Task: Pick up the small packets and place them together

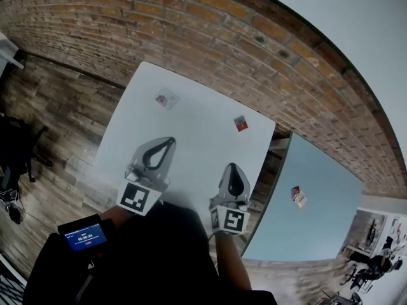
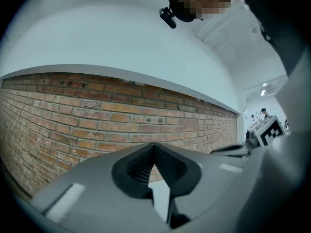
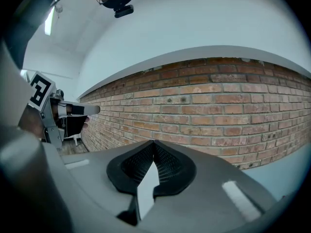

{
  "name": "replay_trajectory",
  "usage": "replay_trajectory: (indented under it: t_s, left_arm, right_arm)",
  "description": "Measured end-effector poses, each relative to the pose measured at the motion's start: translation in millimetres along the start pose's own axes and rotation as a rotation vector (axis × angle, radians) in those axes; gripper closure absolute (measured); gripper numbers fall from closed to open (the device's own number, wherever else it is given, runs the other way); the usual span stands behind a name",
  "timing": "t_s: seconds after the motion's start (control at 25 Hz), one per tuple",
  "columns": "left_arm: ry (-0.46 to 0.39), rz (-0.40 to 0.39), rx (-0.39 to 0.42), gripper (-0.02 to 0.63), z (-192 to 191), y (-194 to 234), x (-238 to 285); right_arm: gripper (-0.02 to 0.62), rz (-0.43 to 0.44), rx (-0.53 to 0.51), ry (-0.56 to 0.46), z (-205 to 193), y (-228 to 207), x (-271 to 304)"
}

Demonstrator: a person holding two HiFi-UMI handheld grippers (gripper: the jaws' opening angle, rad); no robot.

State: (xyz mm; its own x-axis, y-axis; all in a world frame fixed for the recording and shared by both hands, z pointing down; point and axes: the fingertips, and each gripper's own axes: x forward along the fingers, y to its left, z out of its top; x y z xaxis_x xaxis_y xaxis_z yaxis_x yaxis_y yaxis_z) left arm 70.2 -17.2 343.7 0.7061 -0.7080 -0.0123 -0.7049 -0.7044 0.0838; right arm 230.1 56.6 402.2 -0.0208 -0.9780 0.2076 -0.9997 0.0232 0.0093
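Two small packets lie on the white table [image 1: 127, 145]: a pale one with red print [image 1: 166, 98] near the far left, and a red one [image 1: 240, 124] toward the far right edge. More packets [image 1: 297, 196] lie on the neighbouring light-blue table [image 1: 318, 234]. My left gripper [image 1: 170, 140] hovers over the near part of the white table, jaws shut and empty, well short of the pale packet. My right gripper [image 1: 233, 165] is beside it, also shut and empty, just short of the red packet. Both gripper views show closed tips, left [image 2: 155, 144] and right [image 3: 153, 142], facing the brick wall; no packet shows there.
A brick wall [image 1: 191, 24] runs behind both tables. A narrow gap [image 1: 267, 164] separates the white table from the blue one. Wooden floor [image 1: 51, 119] lies to the left with dark furniture [image 1: 16, 151]. People sit far off at the right [image 1: 375, 265].
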Motion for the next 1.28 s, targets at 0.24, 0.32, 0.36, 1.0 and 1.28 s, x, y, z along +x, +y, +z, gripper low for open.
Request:
replay_trajectory:
  t_s: [0.24, 0.32, 0.36, 1.0, 1.28]
  left_arm:
    - [0.02, 0.036, 0.002, 0.606, 1, 8, 18]
    - [0.029, 0.035, 0.014, 0.606, -2, 14, 24]
    - [0.033, 0.033, 0.012, 0.606, -4, 17, 26]
    - [0.097, 0.054, -0.046, 0.606, -29, 47, 70]
    - [0.119, 0.052, -0.035, 0.606, -37, 49, 82]
  right_arm:
    - [0.592, -0.013, 0.013, 0.019, -9, -34, 22]
    - [0.592, -0.03, 0.013, 0.049, -17, -45, 31]
    - [0.592, -0.033, 0.014, 0.067, -20, -48, 35]
    - [0.495, -0.044, -0.138, 0.345, -123, -119, 124]
    - [0.495, -0.008, -0.165, 0.439, -168, -151, 169]
